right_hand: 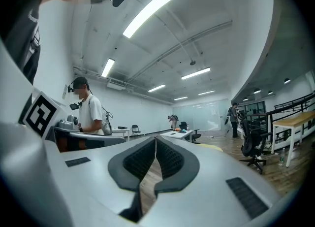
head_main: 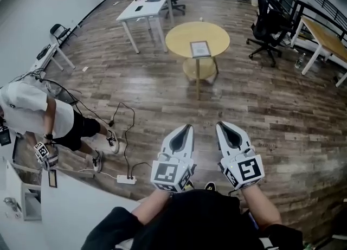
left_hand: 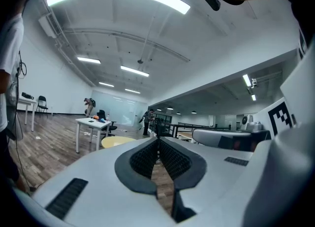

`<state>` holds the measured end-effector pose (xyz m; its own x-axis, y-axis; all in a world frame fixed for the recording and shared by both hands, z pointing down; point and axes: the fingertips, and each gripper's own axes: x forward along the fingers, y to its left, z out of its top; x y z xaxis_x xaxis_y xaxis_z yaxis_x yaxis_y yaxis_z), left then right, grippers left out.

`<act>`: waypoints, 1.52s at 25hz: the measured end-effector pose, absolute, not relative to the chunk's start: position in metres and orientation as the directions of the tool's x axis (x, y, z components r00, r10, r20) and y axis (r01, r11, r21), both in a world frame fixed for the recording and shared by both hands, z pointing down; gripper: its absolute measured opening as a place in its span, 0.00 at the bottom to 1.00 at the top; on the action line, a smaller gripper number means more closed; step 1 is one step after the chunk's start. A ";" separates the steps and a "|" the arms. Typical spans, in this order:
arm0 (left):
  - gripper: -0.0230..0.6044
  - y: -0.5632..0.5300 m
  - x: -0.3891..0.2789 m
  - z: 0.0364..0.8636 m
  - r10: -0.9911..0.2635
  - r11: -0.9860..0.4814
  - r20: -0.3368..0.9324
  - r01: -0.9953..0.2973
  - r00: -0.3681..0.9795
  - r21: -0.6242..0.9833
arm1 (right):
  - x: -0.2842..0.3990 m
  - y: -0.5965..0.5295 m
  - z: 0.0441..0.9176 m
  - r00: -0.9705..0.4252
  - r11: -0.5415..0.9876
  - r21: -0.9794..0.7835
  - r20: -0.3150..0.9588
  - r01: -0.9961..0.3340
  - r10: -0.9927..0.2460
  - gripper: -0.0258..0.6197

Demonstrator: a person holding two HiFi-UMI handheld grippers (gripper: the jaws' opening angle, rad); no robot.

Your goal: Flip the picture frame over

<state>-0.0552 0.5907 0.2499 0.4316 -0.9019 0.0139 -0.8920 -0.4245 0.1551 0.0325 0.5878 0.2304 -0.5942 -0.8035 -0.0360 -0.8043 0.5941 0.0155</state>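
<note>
the round yellow worktop [head_main: 181, 33] stands well ahead of me across the floor, and the picture frame [head_main: 200, 49] lies flat on it, its long side running away from me. my left gripper [head_main: 187, 128] and right gripper [head_main: 222, 126] point level, fingers [right_hand: 170, 159] clenched on nothing. the frame is dead ahead between them, far from both, neither hand clearly nearer.
</note>
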 end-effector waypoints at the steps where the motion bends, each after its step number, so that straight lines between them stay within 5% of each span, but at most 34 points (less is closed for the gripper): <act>1: 0.08 0.586 -0.060 0.250 -0.902 -0.424 0.013 -0.892 0.431 0.155 | 0.032 0.582 0.230 -0.587 0.587 0.018 -0.034 -0.810 -0.809 0.07; 16: 0.08 0.559 -0.123 0.267 -0.896 -0.433 0.032 -0.888 0.443 0.155 | -0.011 0.544 0.243 -0.545 0.545 0.013 -0.014 -0.838 -0.838 0.07; 38: 0.08 0.345 -0.050 0.270 -0.903 -0.423 0.039 -0.900 0.428 0.104 | 0.055 0.322 0.256 -0.573 0.573 0.009 -0.037 -0.819 -0.818 0.07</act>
<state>-0.0503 0.3446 0.2702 0.4283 -0.9028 0.0386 -0.9003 -0.4226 0.1038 0.0552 0.3224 0.2560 -0.5734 -0.8184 -0.0374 -0.8192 0.5734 0.0094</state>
